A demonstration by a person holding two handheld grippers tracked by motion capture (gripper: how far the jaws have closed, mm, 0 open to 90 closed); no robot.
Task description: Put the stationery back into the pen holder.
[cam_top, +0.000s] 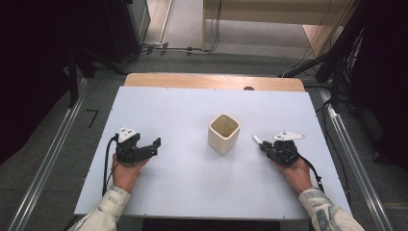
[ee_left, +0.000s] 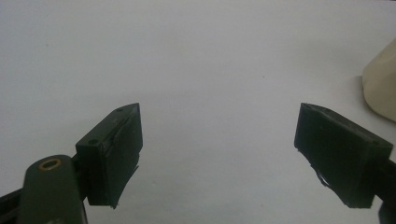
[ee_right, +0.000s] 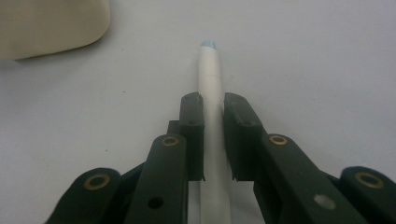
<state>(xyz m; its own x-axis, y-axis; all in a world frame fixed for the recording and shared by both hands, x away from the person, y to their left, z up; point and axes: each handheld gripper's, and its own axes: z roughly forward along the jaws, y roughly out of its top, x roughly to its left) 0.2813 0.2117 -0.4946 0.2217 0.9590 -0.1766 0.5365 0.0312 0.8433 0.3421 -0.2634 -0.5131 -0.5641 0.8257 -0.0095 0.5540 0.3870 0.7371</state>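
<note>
Item 1: white marker (ee_right: 211, 84), blue-tipped, pinched betw. fingers of right gripper (ee_right: 213, 105); held low over counter (cam_top: 192, 192), tip aimed toward cup, just right of it.
Item 2: cream square cup (cam_top: 223, 133), upright, counter centre.
Item 3: left gripper (ee_left: 219, 154), fingers spread wide, nothing held; well left of cup.

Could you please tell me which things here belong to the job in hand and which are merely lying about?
In the job:
white pen, clamped in the right gripper
cream square cup
left gripper, open, holding nothing

Lying about:
cables on the floor beyond the table
</note>
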